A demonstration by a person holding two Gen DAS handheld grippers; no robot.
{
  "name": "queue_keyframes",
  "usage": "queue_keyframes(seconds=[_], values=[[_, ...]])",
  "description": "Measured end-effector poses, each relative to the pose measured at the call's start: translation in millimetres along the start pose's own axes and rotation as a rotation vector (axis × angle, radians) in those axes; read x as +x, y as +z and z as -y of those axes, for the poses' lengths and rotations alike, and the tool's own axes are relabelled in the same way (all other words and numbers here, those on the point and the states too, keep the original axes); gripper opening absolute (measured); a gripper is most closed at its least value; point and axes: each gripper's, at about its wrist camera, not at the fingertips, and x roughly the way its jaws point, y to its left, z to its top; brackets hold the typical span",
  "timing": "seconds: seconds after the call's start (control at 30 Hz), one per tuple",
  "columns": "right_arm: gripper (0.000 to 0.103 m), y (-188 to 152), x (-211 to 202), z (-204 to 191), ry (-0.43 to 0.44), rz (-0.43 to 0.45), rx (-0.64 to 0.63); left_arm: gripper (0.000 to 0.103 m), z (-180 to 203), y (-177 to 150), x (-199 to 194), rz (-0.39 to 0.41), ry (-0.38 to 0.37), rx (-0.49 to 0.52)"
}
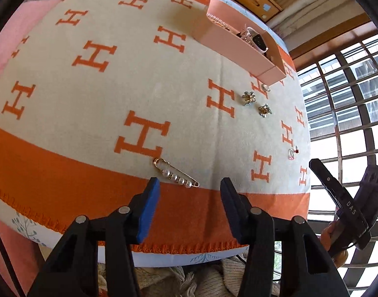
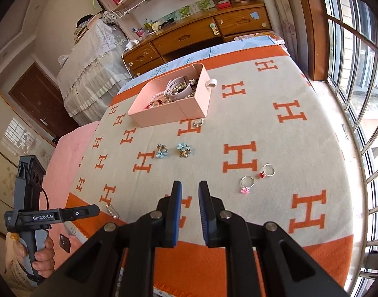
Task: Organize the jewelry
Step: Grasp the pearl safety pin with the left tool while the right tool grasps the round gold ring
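Presently the left gripper [image 1: 190, 185], jaws apart and empty, hangs just near of the pearl pin [image 1: 176, 173] on the blanket [image 1: 95, 104]: the pick-up step. Its jaws must straddle and pinch the pin, bound for the far pink box [image 2: 189, 109]. The right gripper [image 2: 190, 190] is clenched, empty.

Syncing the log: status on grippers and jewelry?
Left gripper open above pearl pin, empty. Right gripper shut, empty. Rings, flower clips loose on blanket; pink box unobstructed.
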Motion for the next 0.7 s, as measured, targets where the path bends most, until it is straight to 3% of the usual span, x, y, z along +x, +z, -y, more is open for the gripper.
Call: queue_keyframes(seconds=[0.13,0.3,0.37,0.7], values=[[0.014,-5.7,2.7,2.5,0.021,-0.001,0.005,0.039,0.2,-0.9,19.3,-0.055,0.035,-0.045],[0.014,-7.0,6.6,2.5,0.027,-0.007,-0.007,0.036,9.8,3.9,25.7,-0.036,0.071,-0.042],[0.014,-6.5,8.5,3.1,0.025,-0.010,-0.006,0.010,14.7,8.3,31.1,-0.035,0.103,-0.012],[0.014,4.6,21.5,6.1,0.015,-0.024,0.004,0.005,33.6,31.0,36.8,0.002,0.095,0.091]])
